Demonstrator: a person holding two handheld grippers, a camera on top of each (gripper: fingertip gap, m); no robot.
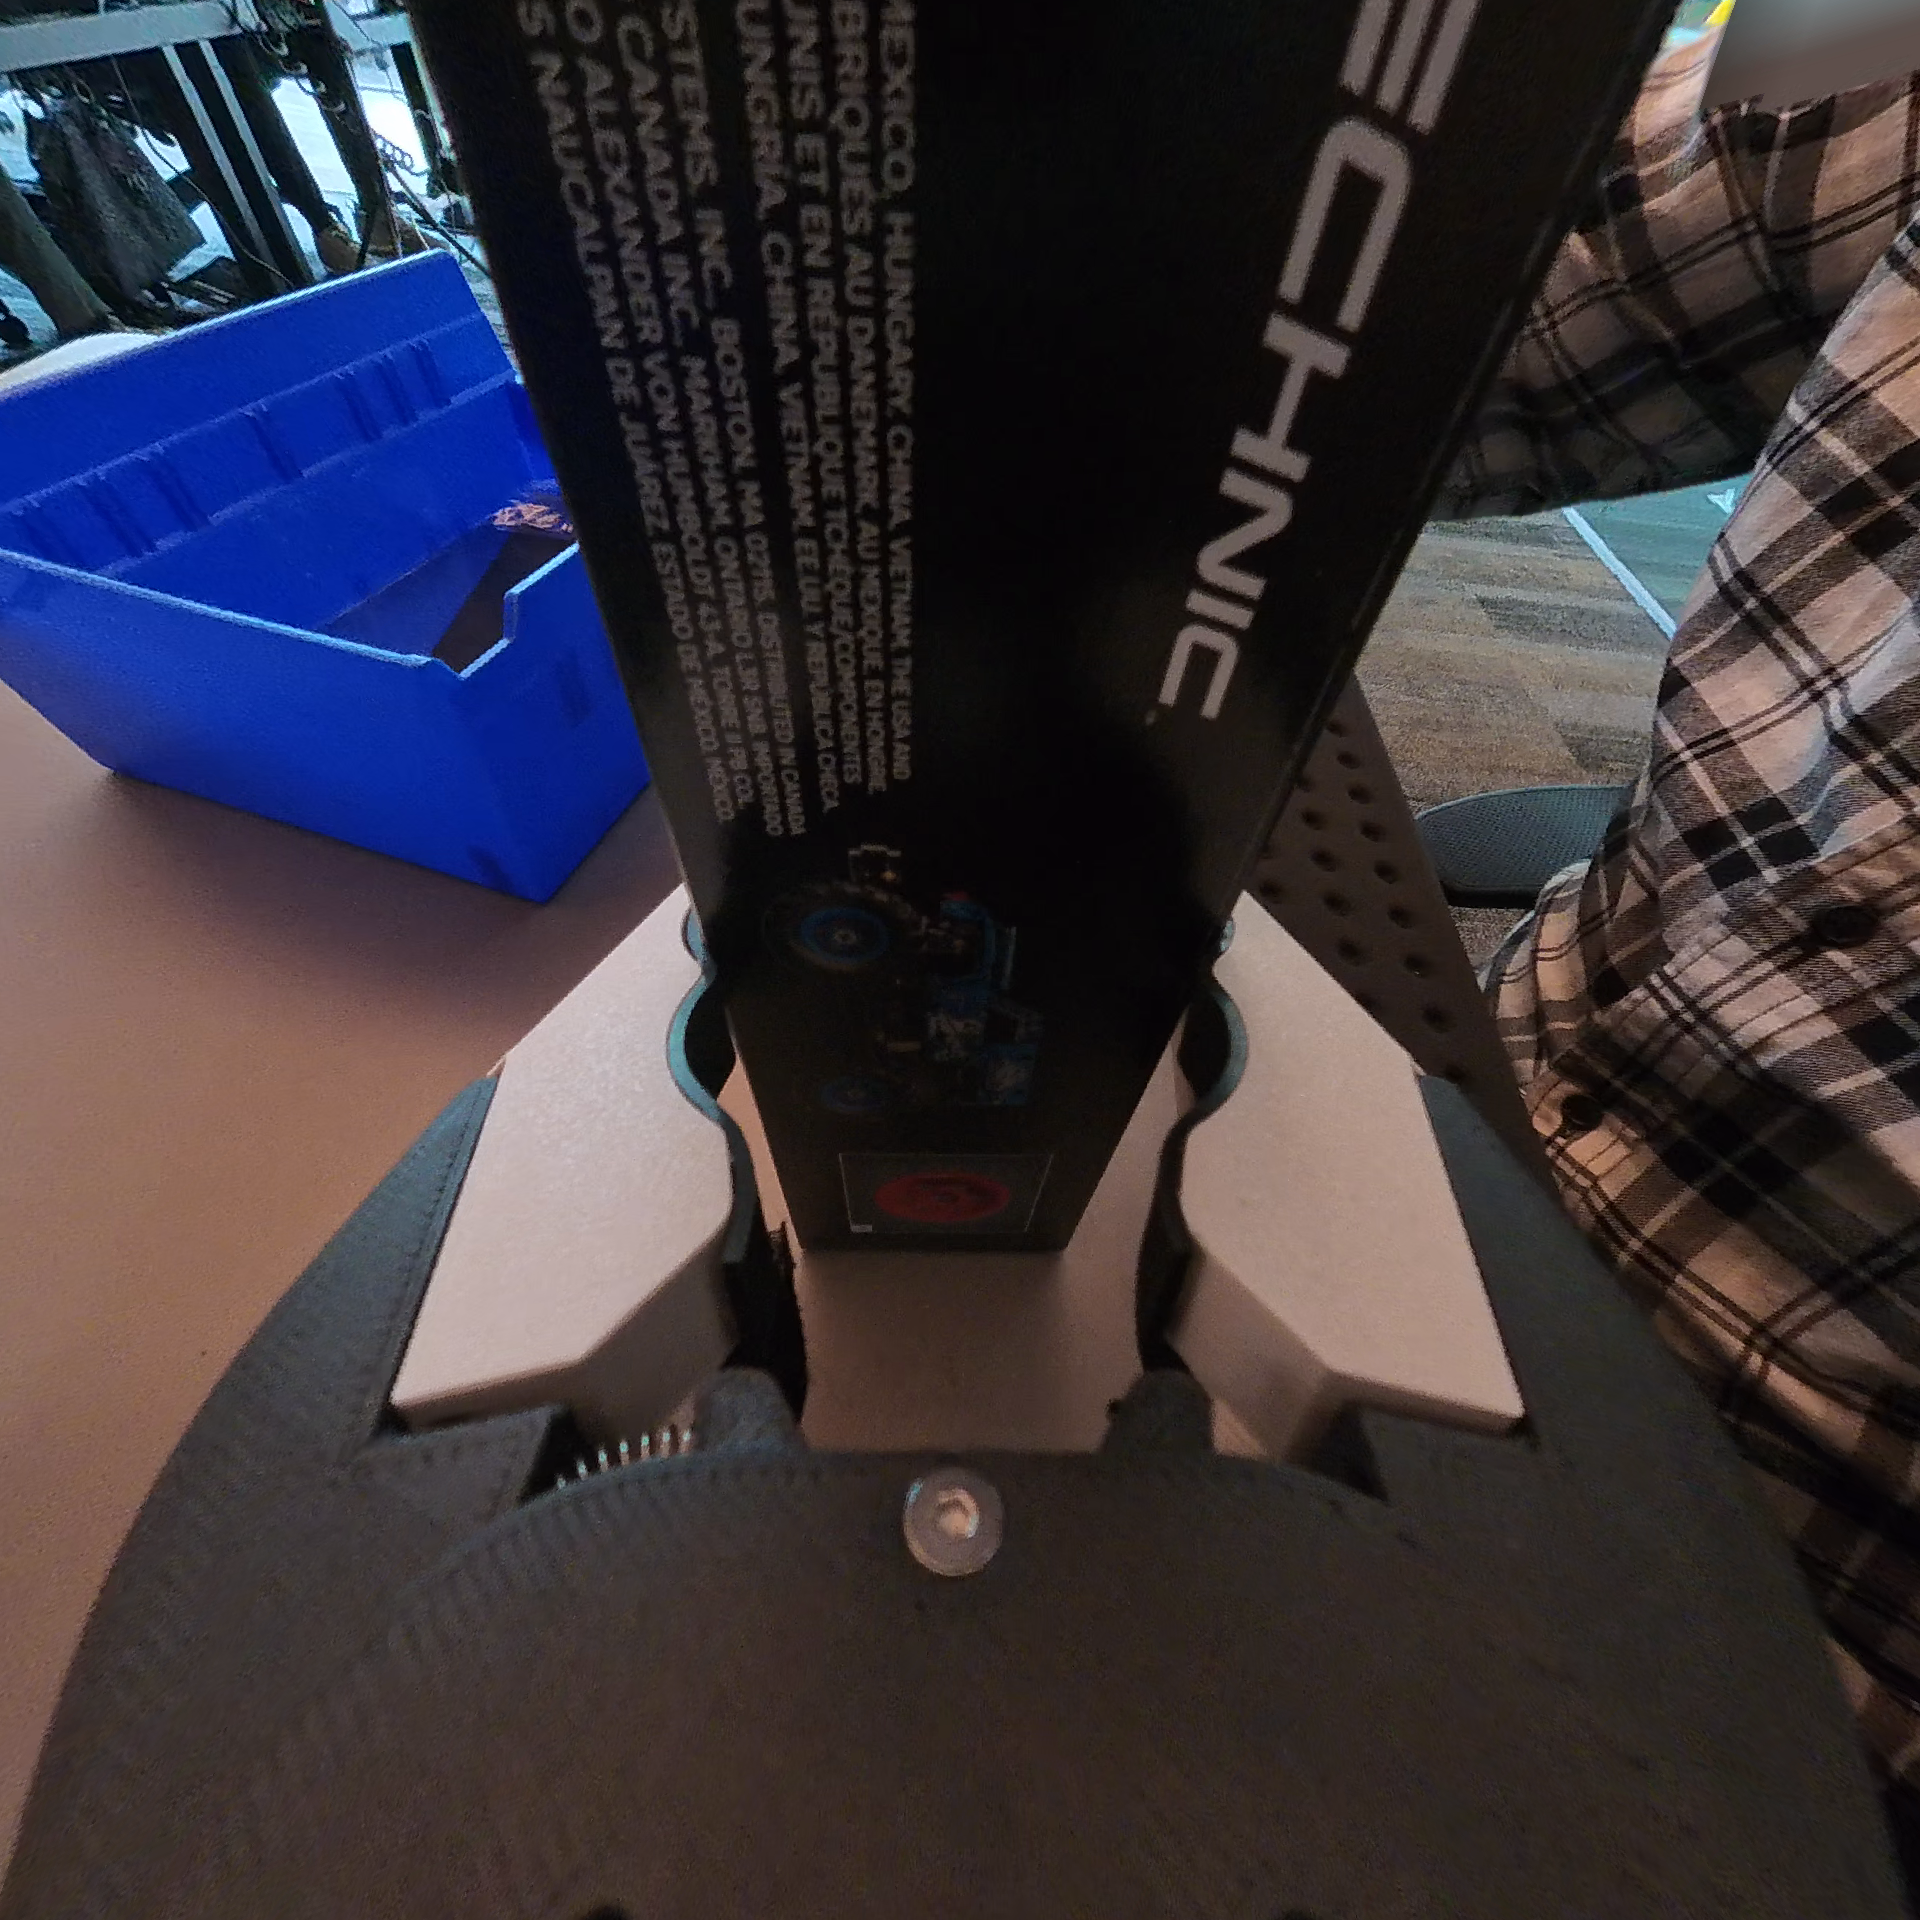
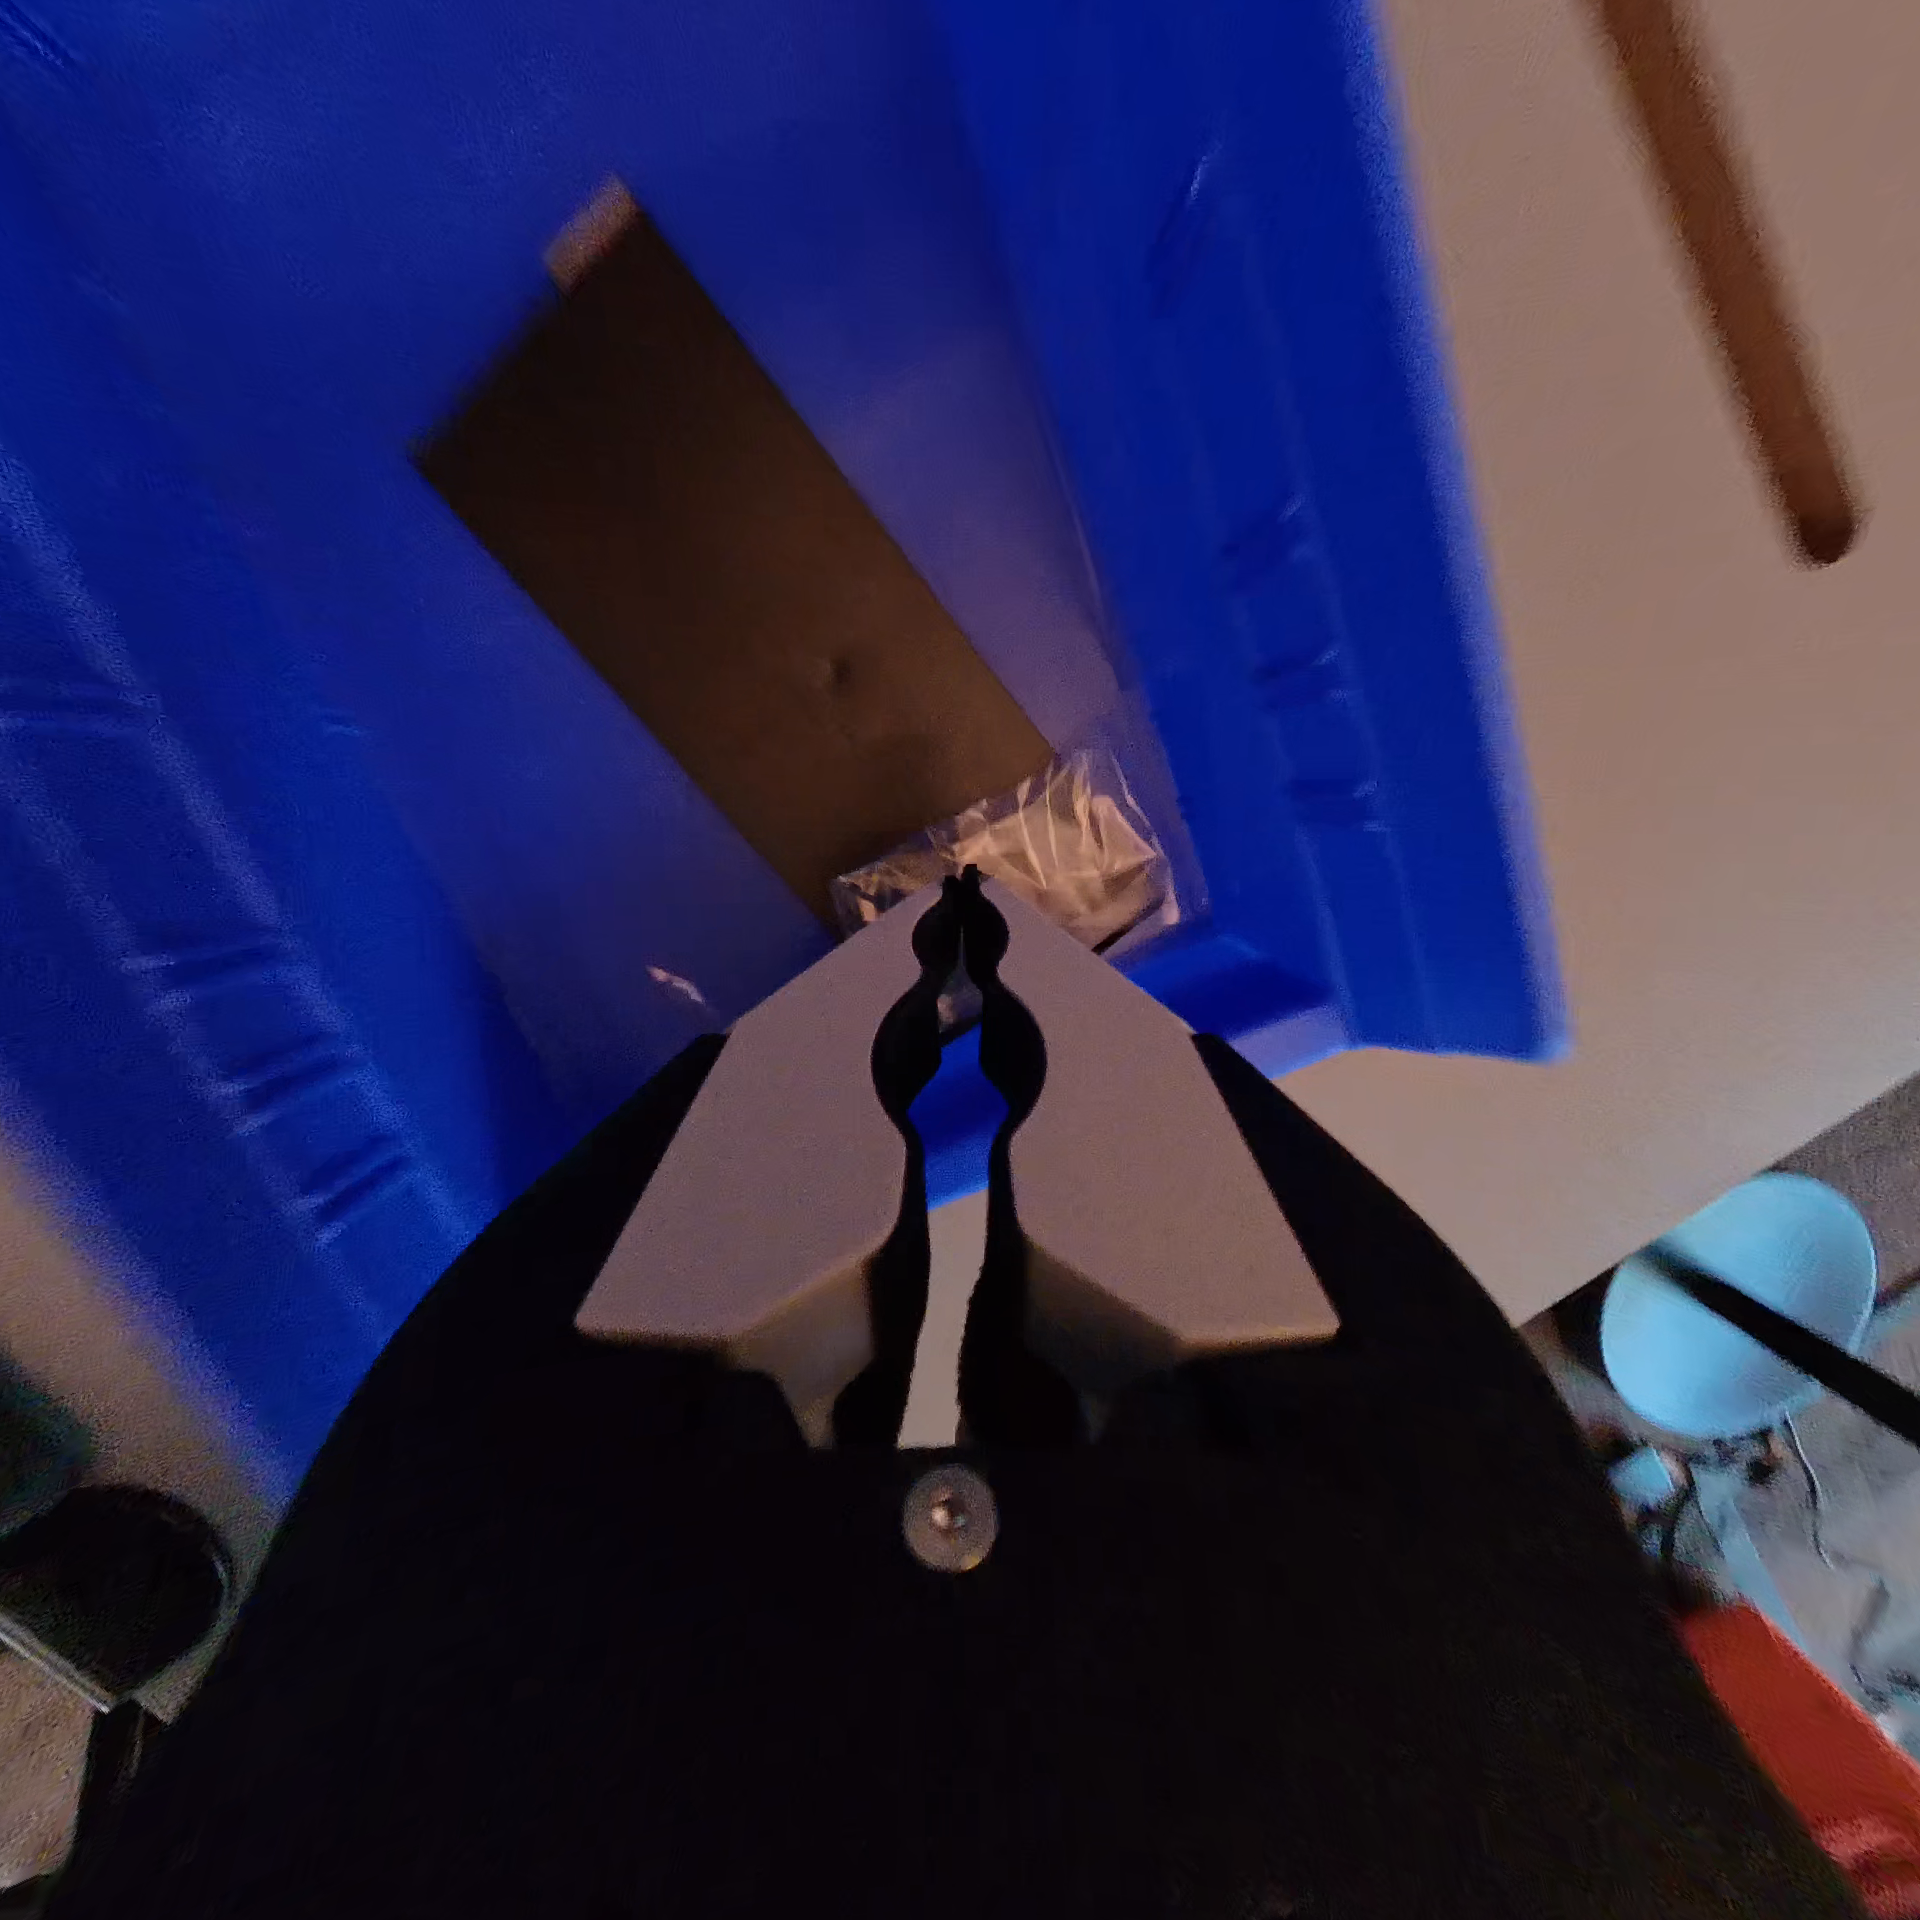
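Observation:
My left gripper (image 1: pixel 961 966) is shut on a tall black printed box (image 1: pixel 987 520). Both pads press its sides near its lower end, and the box stands upright above the table (image 1: pixel 208 1039). My right gripper (image 2: pixel 961 883) reaches into a blue plastic bin (image 2: pixel 1299 520). Its fingertips are shut together on the film of a clear plastic bag (image 2: pixel 1070 842) in the bin's near corner. A brown cardboard sheet (image 2: pixel 727 571) lies on the bin's floor beside the bag. The same bin shows in the left wrist view (image 1: pixel 260 707), to the left of the box.
A person in a plaid shirt (image 1: pixel 1714 831) sits at the right. A dark perforated panel (image 1: pixel 1361 883) stands behind the box. A blurred brown bar (image 2: pixel 1745 312) shows over the table at the upper right. A light-blue chair (image 2: pixel 1745 1299) stands on the floor.

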